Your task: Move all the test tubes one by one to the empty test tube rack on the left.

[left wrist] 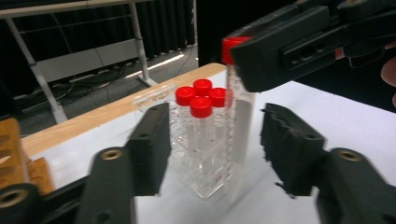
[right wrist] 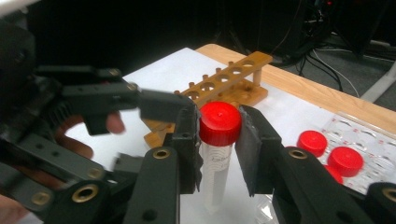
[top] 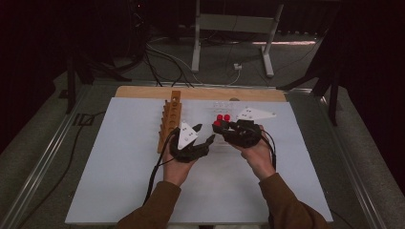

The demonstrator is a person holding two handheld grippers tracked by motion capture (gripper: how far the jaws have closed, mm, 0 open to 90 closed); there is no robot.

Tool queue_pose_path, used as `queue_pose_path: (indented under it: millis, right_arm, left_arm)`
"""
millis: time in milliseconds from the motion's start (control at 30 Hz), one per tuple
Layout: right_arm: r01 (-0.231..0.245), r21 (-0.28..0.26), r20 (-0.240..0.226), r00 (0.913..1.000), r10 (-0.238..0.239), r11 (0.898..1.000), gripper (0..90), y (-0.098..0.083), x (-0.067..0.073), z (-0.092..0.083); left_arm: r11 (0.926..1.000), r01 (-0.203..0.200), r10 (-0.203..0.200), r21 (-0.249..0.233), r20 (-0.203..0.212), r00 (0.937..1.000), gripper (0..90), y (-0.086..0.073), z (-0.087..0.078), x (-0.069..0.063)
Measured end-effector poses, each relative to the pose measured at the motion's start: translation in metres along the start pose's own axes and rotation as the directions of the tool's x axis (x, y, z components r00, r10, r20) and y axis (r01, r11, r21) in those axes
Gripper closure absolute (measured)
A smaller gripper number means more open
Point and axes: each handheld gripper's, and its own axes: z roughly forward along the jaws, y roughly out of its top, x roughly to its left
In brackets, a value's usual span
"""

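A clear tube with a red cap (right wrist: 219, 122) stands upright between the pads of my right gripper (right wrist: 219, 135), which is shut on it just under the cap. In the left gripper view the same tube (left wrist: 240, 140) hangs between the jaws of my left gripper (left wrist: 215, 140). It is close to the right-hand jaw, with a gap showing on both sides, so that gripper is open. From above, the left gripper (top: 206, 133) and right gripper (top: 224, 126) meet at mid-table. Behind the tube, a clear plastic rack (left wrist: 205, 182) holds several red-capped tubes (left wrist: 201, 107).
A wooden tube rack (top: 169, 119) with a row of empty holes stands left of the grippers, also seen as the wooden rack (right wrist: 224, 86). A white mat (top: 119, 181) covers the table. Cables trail from both grippers toward the person. A metal stand (top: 229, 24) is beyond the table.
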Motion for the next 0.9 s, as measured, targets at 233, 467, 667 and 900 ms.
queue_pose_path:
  millis: [233, 467, 667, 900]
  right_arm:
    - [-0.002, 0.005, -0.025, 0.9997, 0.002, 1.000, 70.1, 0.000, 0.004, 0.003]
    - [-0.006, 0.010, -0.040, 0.9992, 0.006, 1.000, 70.0, -0.002, 0.005, 0.005]
    - [-0.009, -0.007, -0.059, 0.9982, 0.008, 1.000, 52.3, -0.005, 0.003, -0.001]
    - [0.001, -0.025, -0.009, 1.0000, -0.001, 1.000, 21.5, -0.012, -0.002, -0.016]
  left_arm:
    - [0.9998, 0.000, -0.001, 0.019, 0.039, 0.9993, 62.0, -0.002, 0.007, -0.002]
    - [0.9997, -0.004, 0.003, 0.024, 0.062, 0.9981, 75.1, -0.002, 0.010, -0.002]
    - [0.9995, -0.008, 0.007, 0.031, 0.051, 0.9987, 75.5, -0.002, 0.010, 0.001]
    - [0.9995, 0.017, -0.018, 0.025, 0.024, 0.9995, 75.6, -0.002, 0.006, 0.013]
